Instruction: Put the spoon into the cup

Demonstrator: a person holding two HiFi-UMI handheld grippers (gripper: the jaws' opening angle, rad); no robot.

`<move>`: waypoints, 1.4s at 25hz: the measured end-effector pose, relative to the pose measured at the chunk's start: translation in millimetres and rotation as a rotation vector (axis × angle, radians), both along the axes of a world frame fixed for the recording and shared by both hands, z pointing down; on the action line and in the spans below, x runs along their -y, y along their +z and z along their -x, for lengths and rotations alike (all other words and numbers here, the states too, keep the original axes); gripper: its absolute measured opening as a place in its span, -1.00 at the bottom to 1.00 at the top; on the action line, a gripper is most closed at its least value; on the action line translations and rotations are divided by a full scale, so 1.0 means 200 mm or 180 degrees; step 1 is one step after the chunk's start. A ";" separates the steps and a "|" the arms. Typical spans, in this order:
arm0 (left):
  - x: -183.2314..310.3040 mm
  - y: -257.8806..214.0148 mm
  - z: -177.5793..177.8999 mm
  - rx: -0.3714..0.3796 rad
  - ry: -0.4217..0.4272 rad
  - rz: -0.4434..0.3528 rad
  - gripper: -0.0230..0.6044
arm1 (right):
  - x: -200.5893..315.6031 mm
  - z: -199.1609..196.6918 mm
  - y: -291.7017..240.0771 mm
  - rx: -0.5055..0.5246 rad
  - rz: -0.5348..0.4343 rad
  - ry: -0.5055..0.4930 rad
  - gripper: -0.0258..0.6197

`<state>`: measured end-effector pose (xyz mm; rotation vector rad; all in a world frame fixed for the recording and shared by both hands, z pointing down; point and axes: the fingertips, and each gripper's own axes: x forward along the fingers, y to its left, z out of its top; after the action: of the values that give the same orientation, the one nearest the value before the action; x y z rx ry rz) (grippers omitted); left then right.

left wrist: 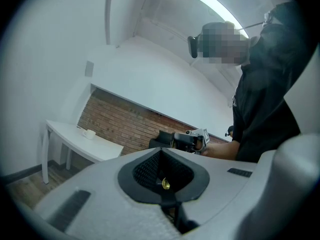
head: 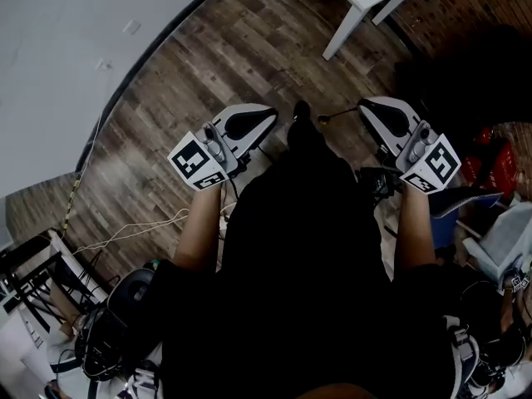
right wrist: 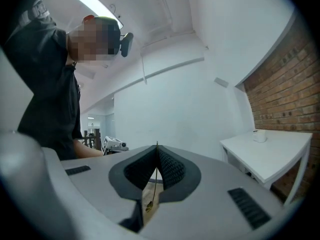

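Torso (head: pixel 307 256): dark-clad, it is filling the lower head view, because the camera is looking steeply down the person's own front.
Floor (head: pixel 191 65): wood planks are showing under and ahead of the person, who is standing in open room with nothing to work on within reach.
Counter (right wrist: pixel 280 154): white, it is standing by the brick wall (right wrist: pixel 295 84) and showing well off in both gripper views. Judging by that, the approach is not yet made.
Left gripper (head: pixel 273 111): it is being held level in front of the body. Its fingers (left wrist: pixel 145 171) are clenched tip to tip with nothing I can name between them, likely parked until something is in reach.
Right gripper (head: pixel 364 105): it is being held level alongside, well apart from the other. Its fingers (right wrist: pixel 172 169) are likewise clenched. A thin pale line is running down their seam, and I cannot tell whether that is anything held.
Cup (right wrist: pixel 260 136): small and white, it is sitting on the counter near the wall, seemingly mouth-up and so ready to receive.
Spoon: it is not showing clearly in any view. My guess is that it is lying near the cup, too small to make out.
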<state>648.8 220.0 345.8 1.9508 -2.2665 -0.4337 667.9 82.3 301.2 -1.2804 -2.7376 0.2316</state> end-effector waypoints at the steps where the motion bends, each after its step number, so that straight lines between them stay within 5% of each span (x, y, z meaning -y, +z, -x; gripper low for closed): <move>1: -0.01 0.00 0.04 -0.0021 -0.0020 0.0016 -0.88 | 0.00 0.06 0.00 -0.0019 0.0091 -0.0012 -0.89; 12: 0.13 0.00 0.66 -0.0102 -0.0088 0.0214 -0.88 | 0.10 0.74 0.02 0.0034 0.0361 -0.0233 -0.89; 21: 0.23 -0.18 1.11 -0.0224 -0.0399 -0.0101 -0.88 | 0.17 1.18 -0.02 -0.0032 0.0511 -0.0673 -0.89; 35: -0.07 0.02 1.80 -0.0411 -0.0553 -0.0203 -0.88 | -0.23 1.93 0.15 -0.0245 0.0484 -0.1059 -0.89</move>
<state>289.5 233.8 350.1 1.7043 -2.3745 -0.6385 282.0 127.9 331.9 -1.7002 -2.4332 0.4520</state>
